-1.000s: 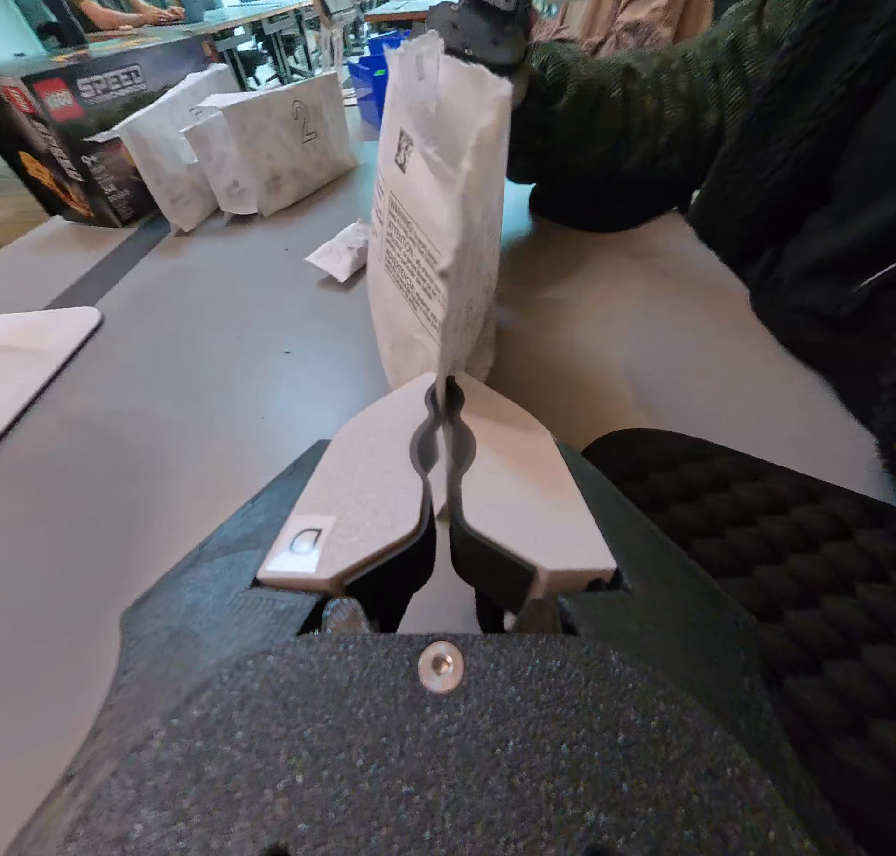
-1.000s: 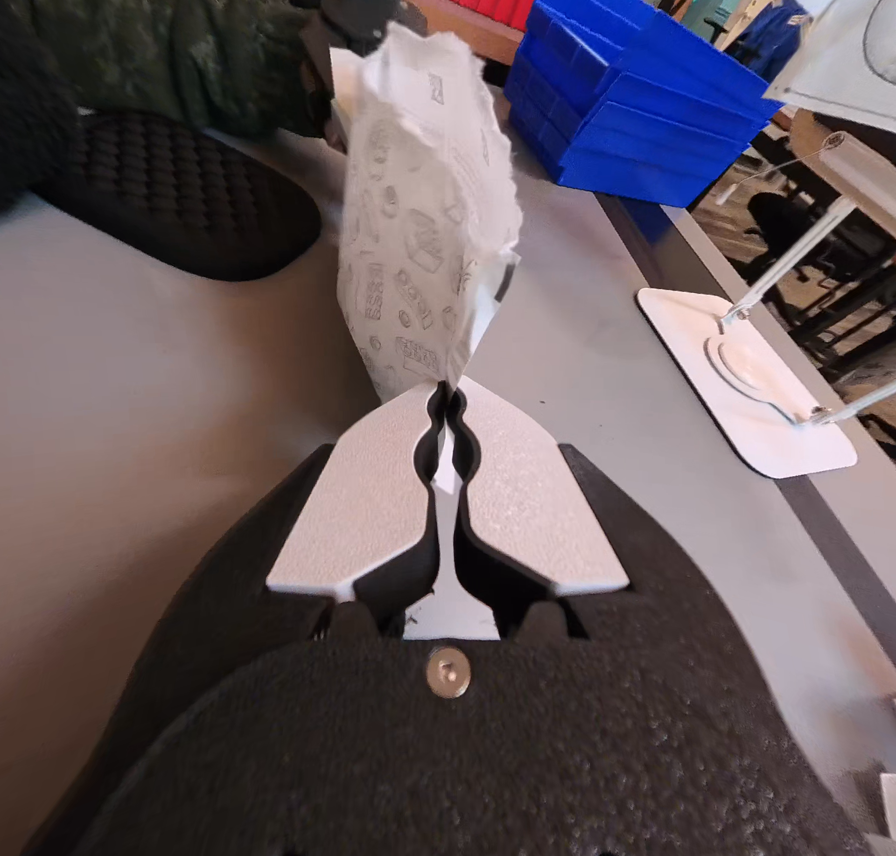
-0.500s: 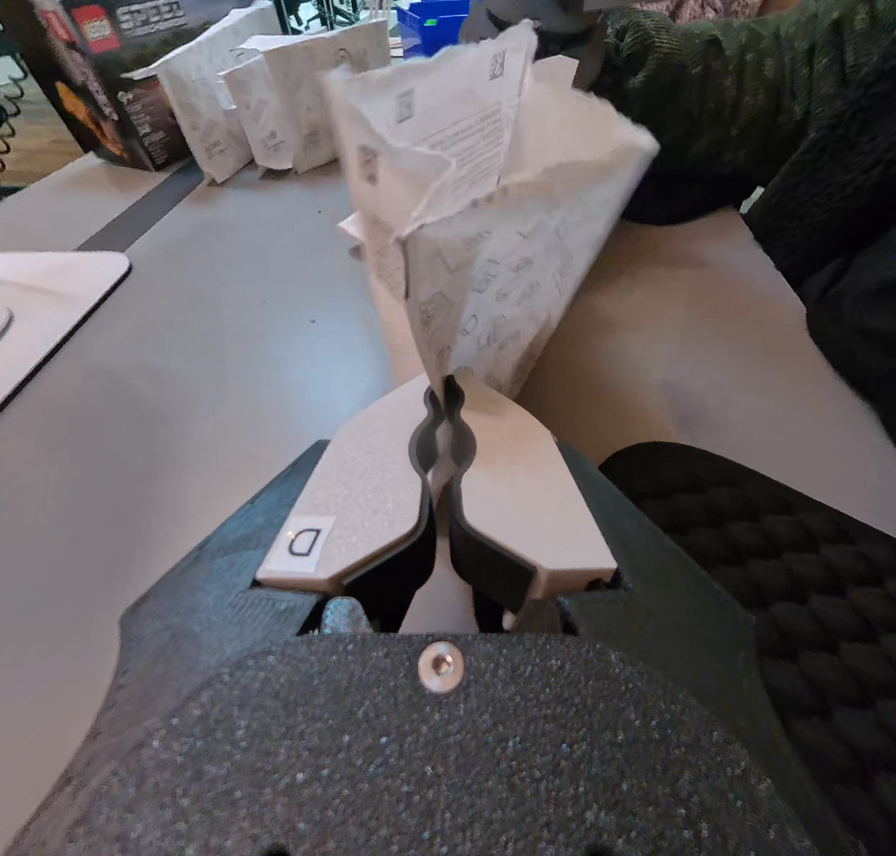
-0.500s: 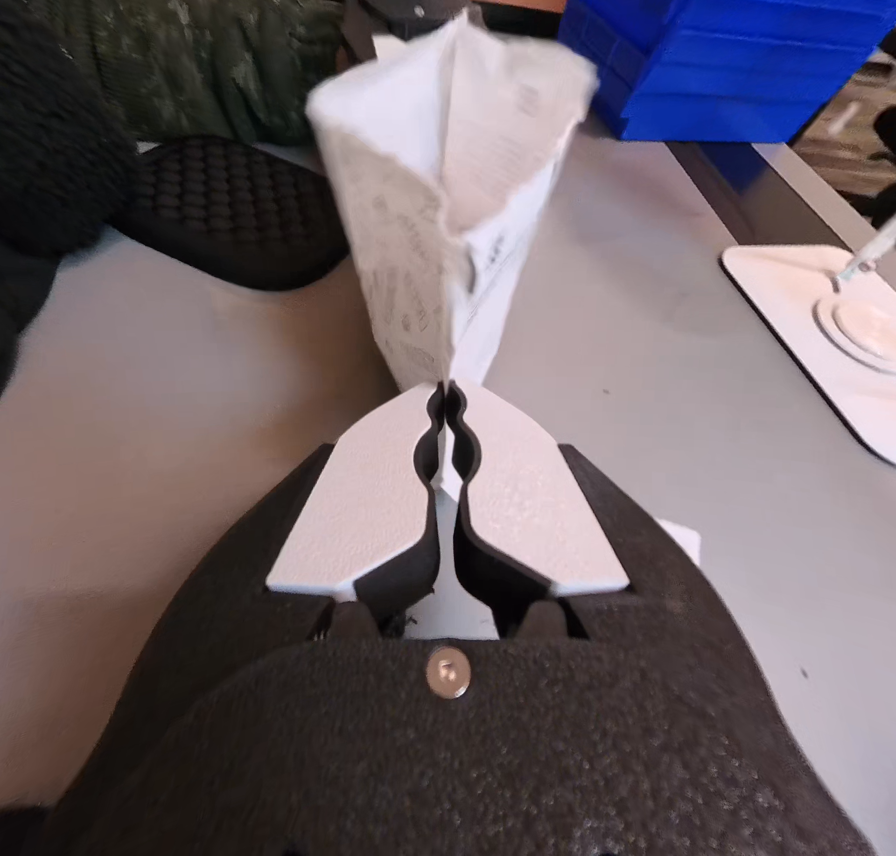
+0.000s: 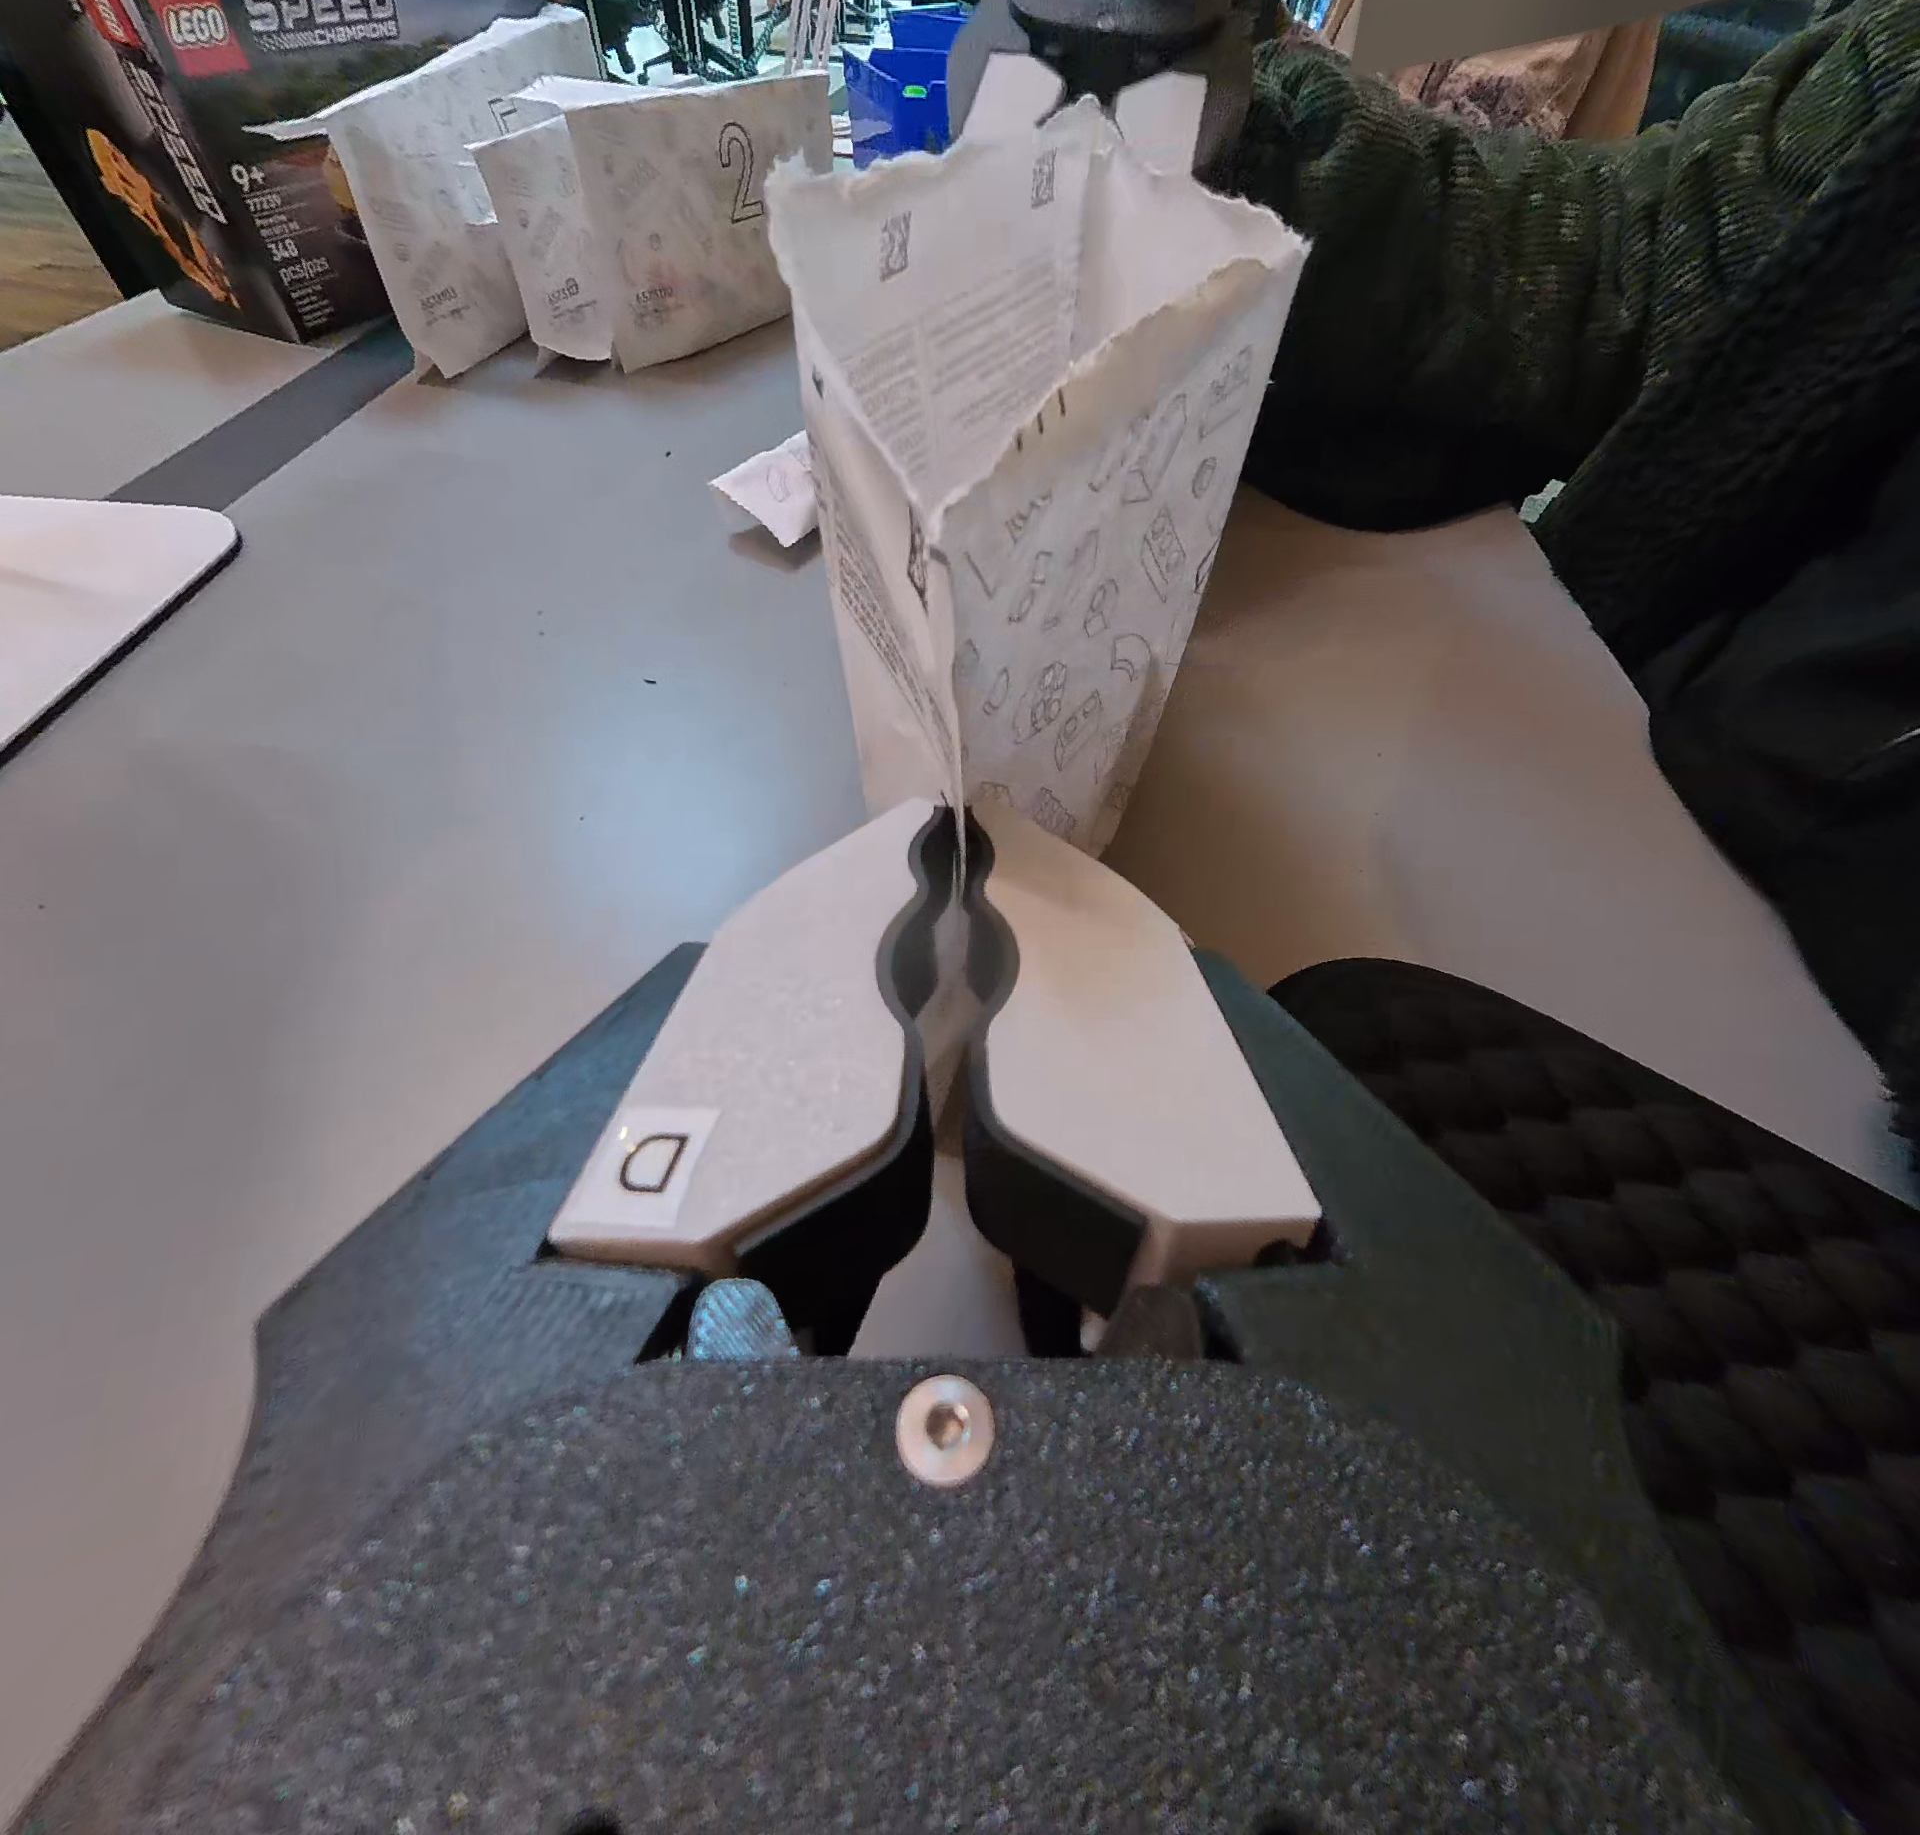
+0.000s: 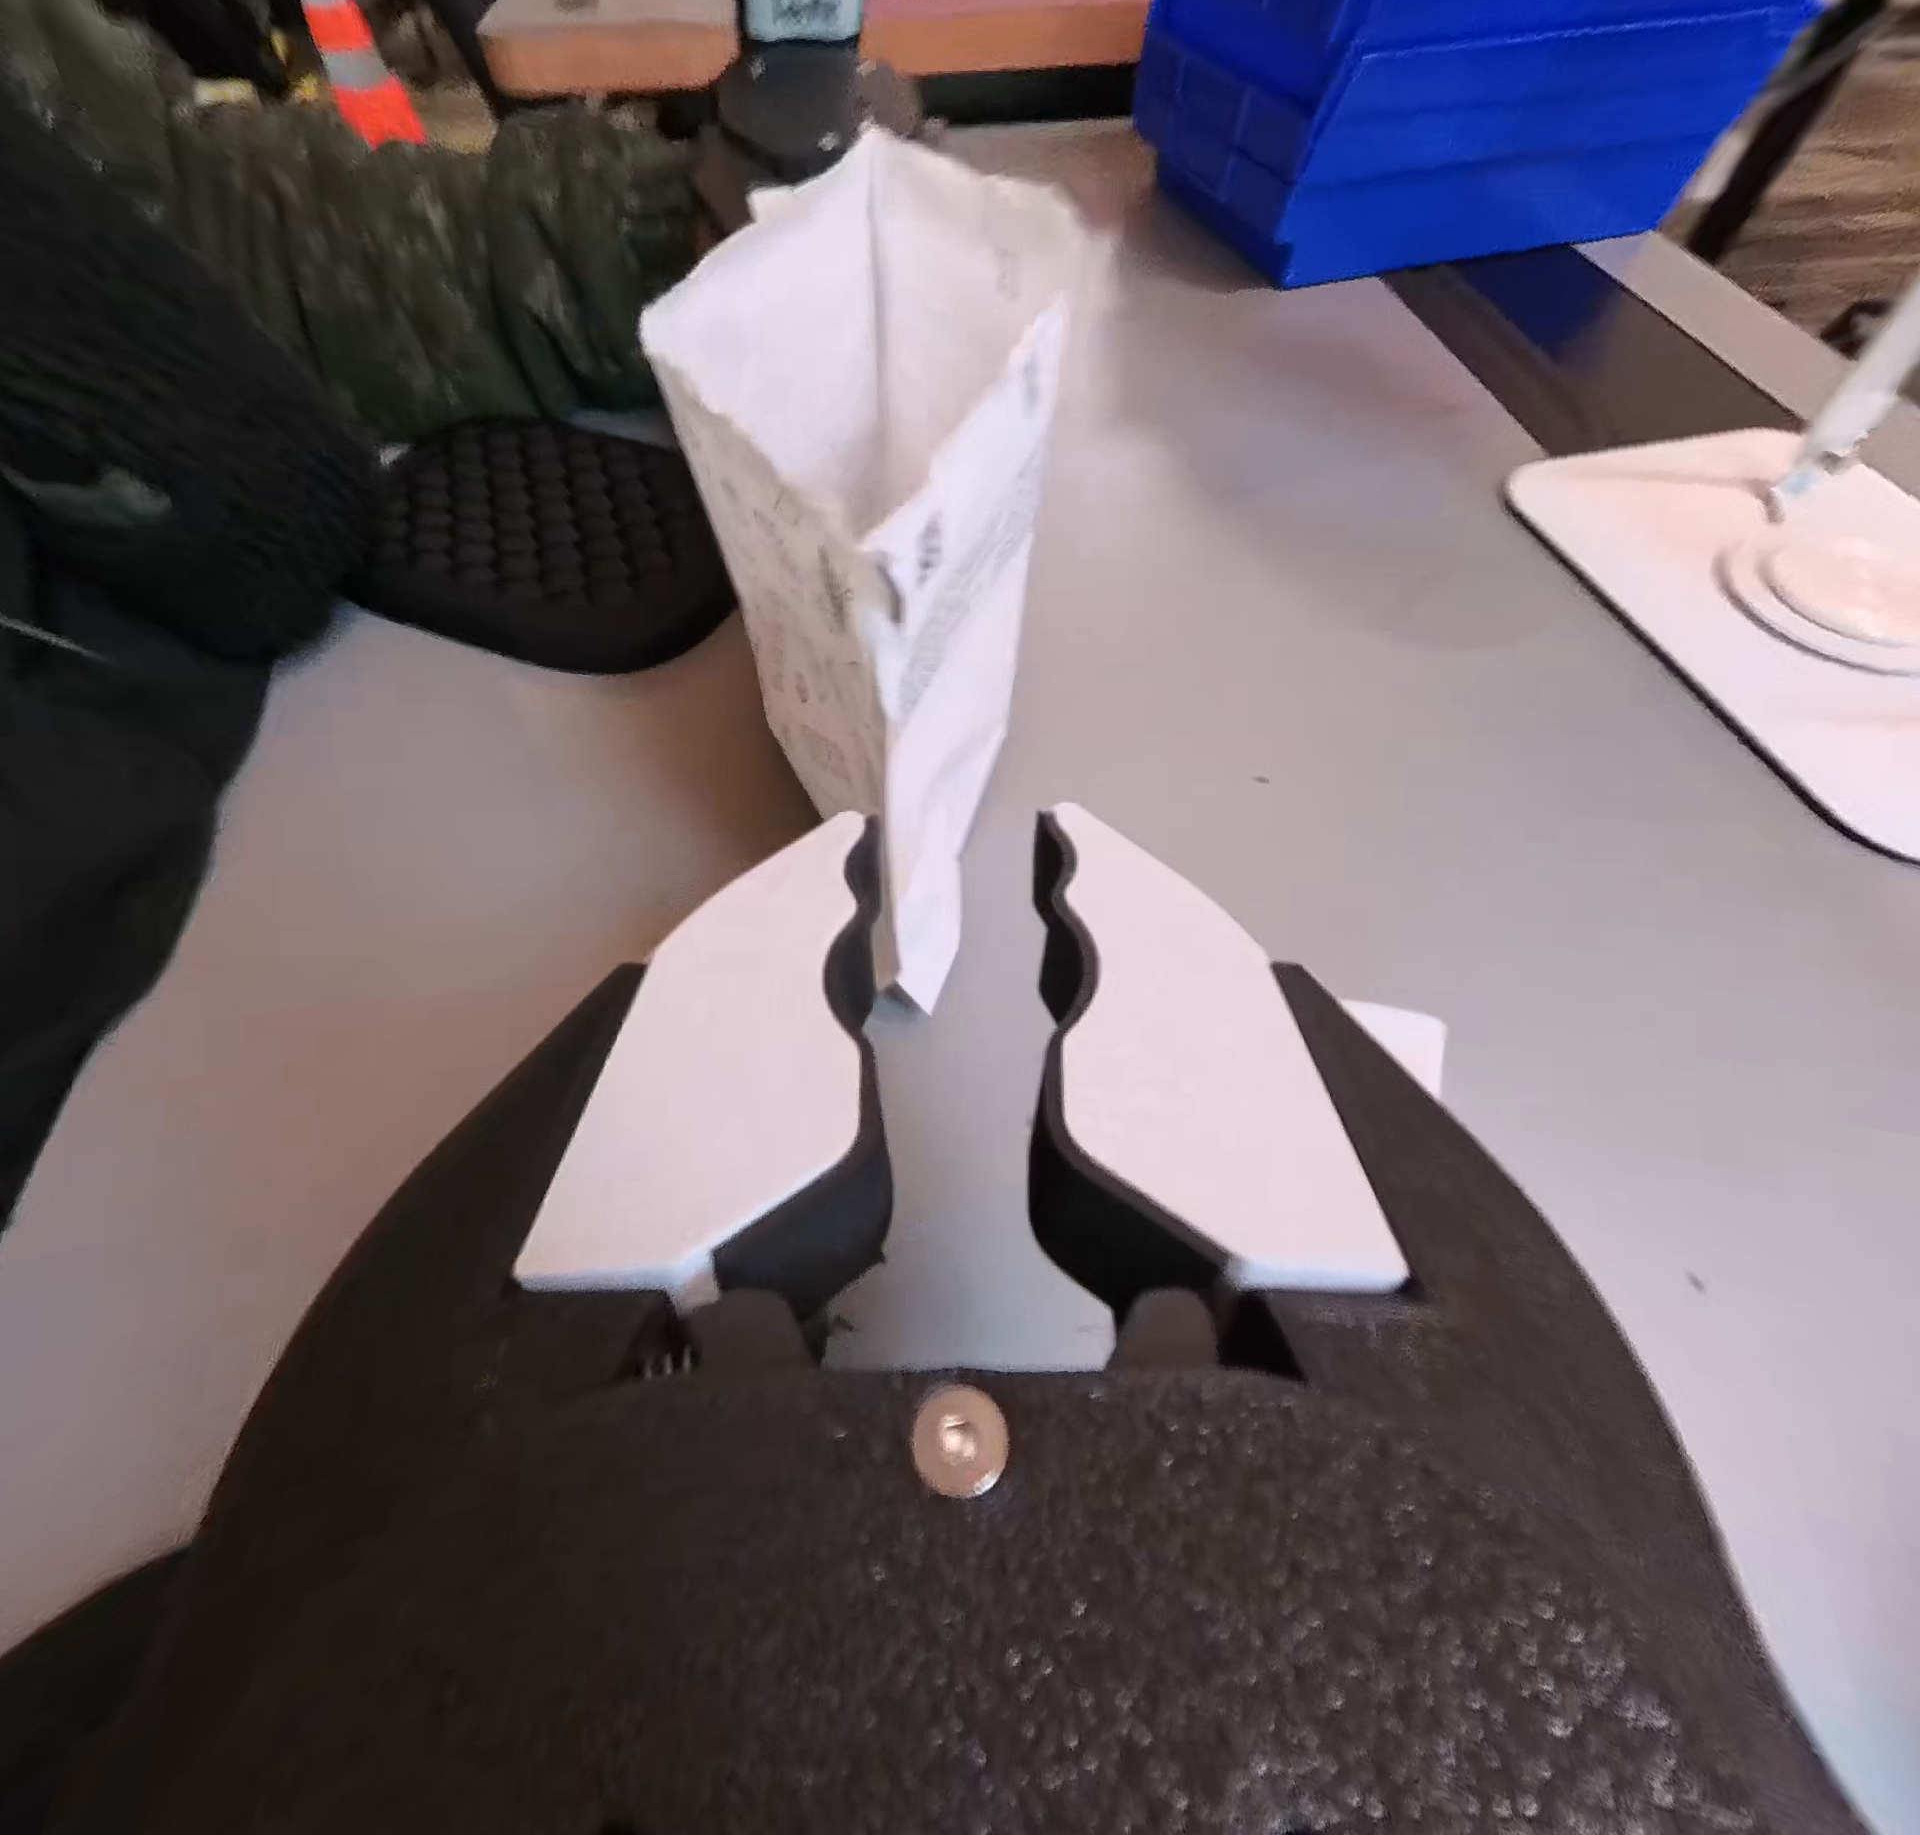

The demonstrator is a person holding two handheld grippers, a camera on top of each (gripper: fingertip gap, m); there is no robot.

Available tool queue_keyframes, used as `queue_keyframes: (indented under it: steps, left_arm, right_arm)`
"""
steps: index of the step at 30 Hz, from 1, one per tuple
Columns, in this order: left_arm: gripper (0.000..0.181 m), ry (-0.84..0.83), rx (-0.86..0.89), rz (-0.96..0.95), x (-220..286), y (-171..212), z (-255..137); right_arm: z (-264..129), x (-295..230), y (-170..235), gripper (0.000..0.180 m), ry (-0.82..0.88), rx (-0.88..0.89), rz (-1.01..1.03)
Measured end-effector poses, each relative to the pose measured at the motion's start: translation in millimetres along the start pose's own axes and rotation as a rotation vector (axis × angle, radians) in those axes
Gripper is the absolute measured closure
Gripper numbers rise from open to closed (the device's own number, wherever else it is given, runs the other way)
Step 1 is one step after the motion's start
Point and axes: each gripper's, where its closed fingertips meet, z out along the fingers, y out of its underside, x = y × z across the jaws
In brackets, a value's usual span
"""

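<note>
A: Where's the bag (image 5: pixel 1049 497)?

B: Upright on the grey table (image 5: pixel 436 663), top torn open with a ragged rim. The left gripper (image 5: pixel 951 829) has its fingers closed on one thin edge of the paper, right at the tips.

A: And the right gripper (image 6: pixel 951 829)?

B: Fingers (image 6: pixel 748 1037) spread apart, gripping nothing. A loose flap of the bag hangs down into the gap, close against the left finger; whether it touches, I can't tell. The right finger stands clear of it.

A: What crowds the bag?

B: On the person's side, a black dimpled pad (image 6: pixel 540 538) near its base and a dark green sleeve (image 5: pixel 1558 258) behind. A small paper scrap (image 5: pixel 769 481) lies just beside the bag on the far side in the left view.

A: Open room?

B: In the left view, bare table runs left of the bag, out to a white pad (image 5: pixel 94 590) at the edge. Farther back, more paper bags (image 5: pixel 623 237) lean by a dark box (image 5: pixel 208 123), well apart from it. In the right view, grey surface stretches right toward a white base (image 6: pixel 1714 622) with a thin rod, and stacked blue bins (image 6: pixel 1455 71) sit at the far corner. Another white scrap (image 6: pixel 1397 1042) pokes out beside the right gripper's body.
</note>
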Motion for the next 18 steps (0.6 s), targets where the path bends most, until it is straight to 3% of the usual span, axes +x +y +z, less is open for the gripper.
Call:
queue_keyframes:
  steps: [3,6,12,13,15,18]
  left_arm:
    - [0.181,0.009,0.007,-0.012,0,0,0]
    - [0.181,0.018,0.011,-0.018,1,0,0]
    - [0.180,0.023,0.009,-0.011,2,-1,1]
    - [0.180,0.024,0.007,-0.008,3,-1,1]
    - [0.180,0.027,0.008,-0.008,3,0,0]
    - [0.181,0.024,0.014,-0.017,2,0,-1]
  right_arm:
    - [-29,40,10,0.149,0.177,-0.027,0.068]
    - [-42,78,40,0.144,0.321,-0.189,0.133]
    - [-19,88,93,0.123,0.192,-0.502,0.297]
    - [-15,90,99,0.126,0.192,-0.531,0.293]
    - [-9,94,102,0.150,0.212,-0.548,0.246]
    - [-11,92,84,0.154,0.248,-0.510,0.141]
